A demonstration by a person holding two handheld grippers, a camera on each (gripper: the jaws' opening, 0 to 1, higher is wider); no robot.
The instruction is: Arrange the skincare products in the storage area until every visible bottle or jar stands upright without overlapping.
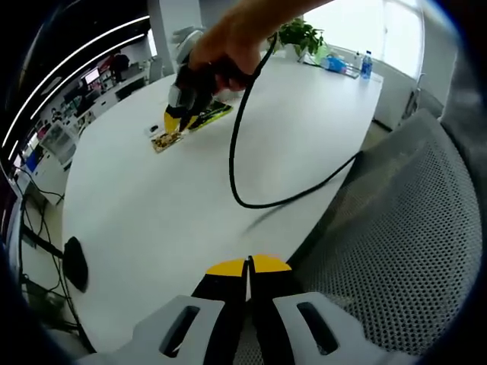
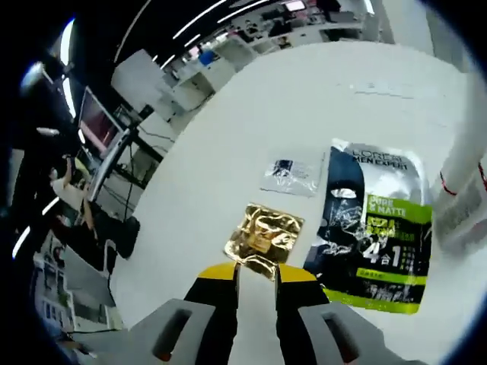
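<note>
The right claw (image 2: pixel 256 272), jaws narrowly parted, noses at the gold foil sachet (image 2: pixel 264 239) lying flat on the white bench (image 2: pixel 251 114), likely to pinch its edge. Beside it lie a dark face-mask packet (image 2: pixel 370 236) and, beyond, a small clear sachet (image 2: pixel 291 173). The left claw (image 1: pixel 249 266) waits closed at the bench edge, beside a mesh chair (image 1: pixel 411 228).

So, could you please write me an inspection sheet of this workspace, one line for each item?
Surface: white table, mostly bare.
Job's things: gold sachet, dark face-mask packet and small clear sachet lie flat, apart from each other; no bottle or jar seen among them.
Clutter: water bottle and potted plant at the far table edge.
Grippers: left hand-held gripper shut, holding nothing; right hand-held gripper slightly open at the gold sachet's edge.
Cables: black cable loops across the table.
Surroundings: mesh chair; office desks with monitors behind.
</note>
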